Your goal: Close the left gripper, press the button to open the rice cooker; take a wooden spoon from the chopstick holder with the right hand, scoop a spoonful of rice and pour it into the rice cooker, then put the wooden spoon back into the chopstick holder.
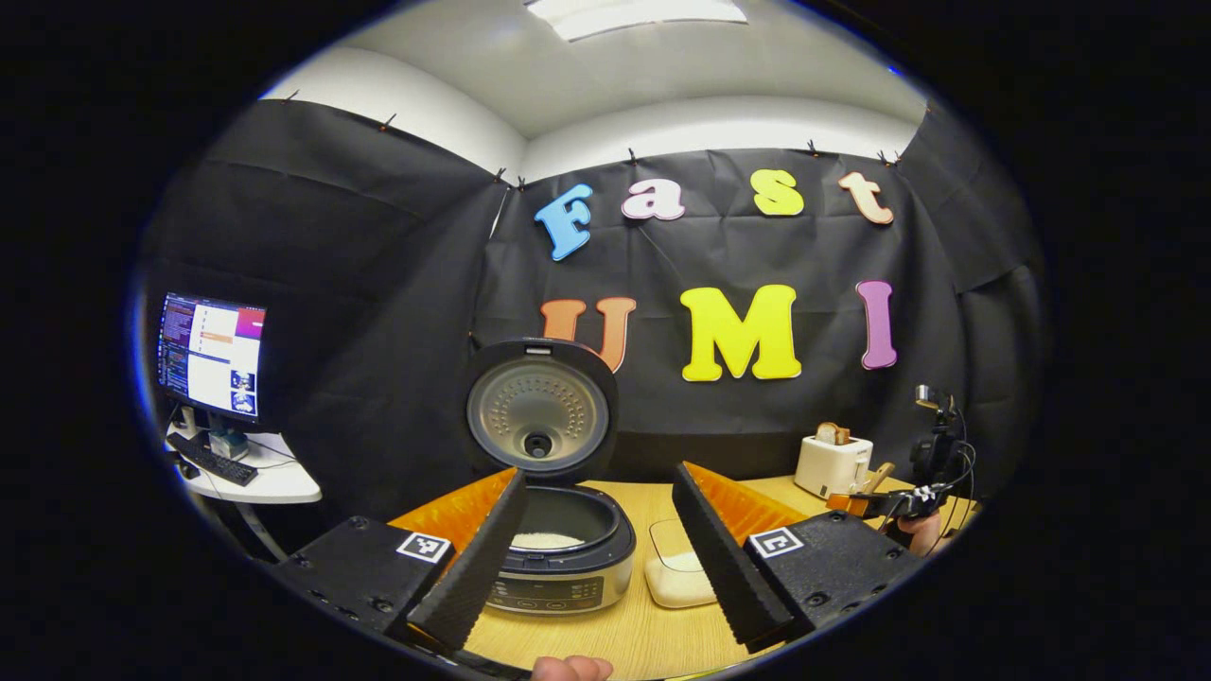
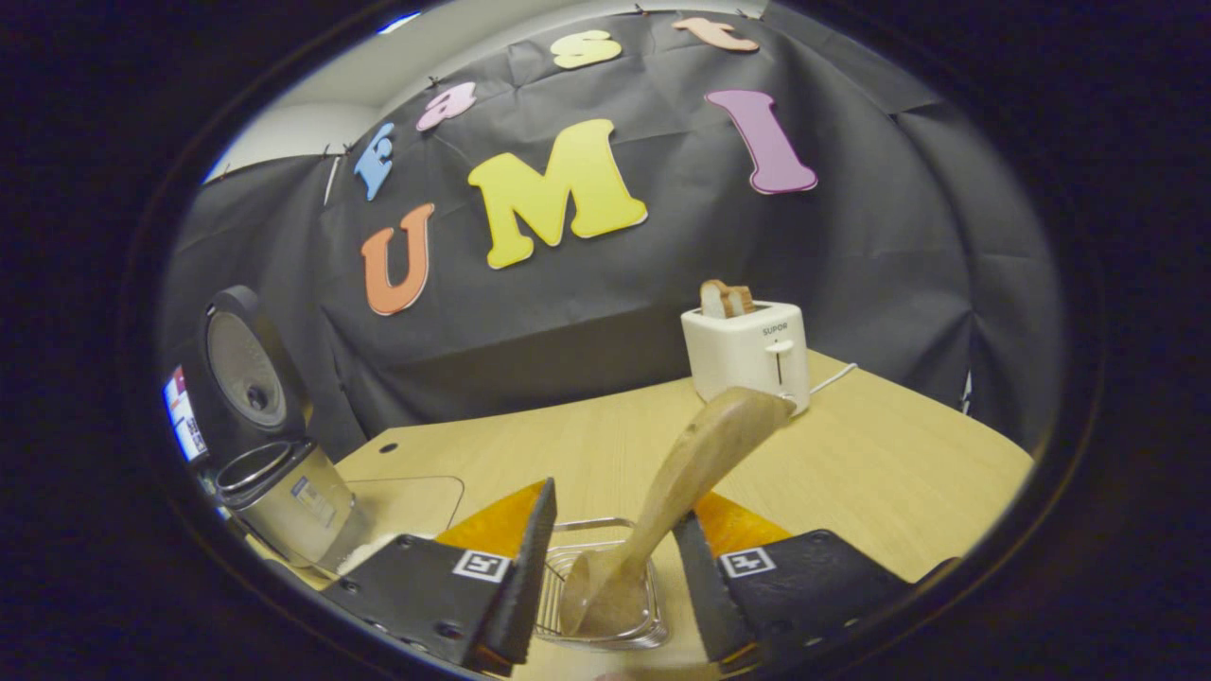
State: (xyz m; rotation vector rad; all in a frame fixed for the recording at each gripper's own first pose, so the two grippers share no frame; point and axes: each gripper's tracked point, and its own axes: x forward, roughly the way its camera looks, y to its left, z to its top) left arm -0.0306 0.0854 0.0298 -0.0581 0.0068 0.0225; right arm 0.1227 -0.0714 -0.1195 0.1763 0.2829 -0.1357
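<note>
The wooden table [image 2: 880, 463] is light brown. On it stands the rice cooker [image 1: 563, 558] with its lid up. Just beside the cooker lies a white dish [image 1: 676, 577] of rice. A white toaster [image 2: 747, 352] stands near the back. A wire chopstick holder [image 2: 605, 586] sits in front.

In the left gripper view, the left fingers [image 1: 473, 567] cover one side of the silver rice cooker [image 1: 568, 567], and a finger [image 1: 728, 558] hides part of the white rice container [image 1: 676, 577]. The far right gripper [image 1: 889, 501] is too small to read. In the right gripper view, the wire chopstick holder [image 2: 605, 586] and the wooden spoon's [image 2: 681, 482] bowl are partly screened by the fingers.
</note>
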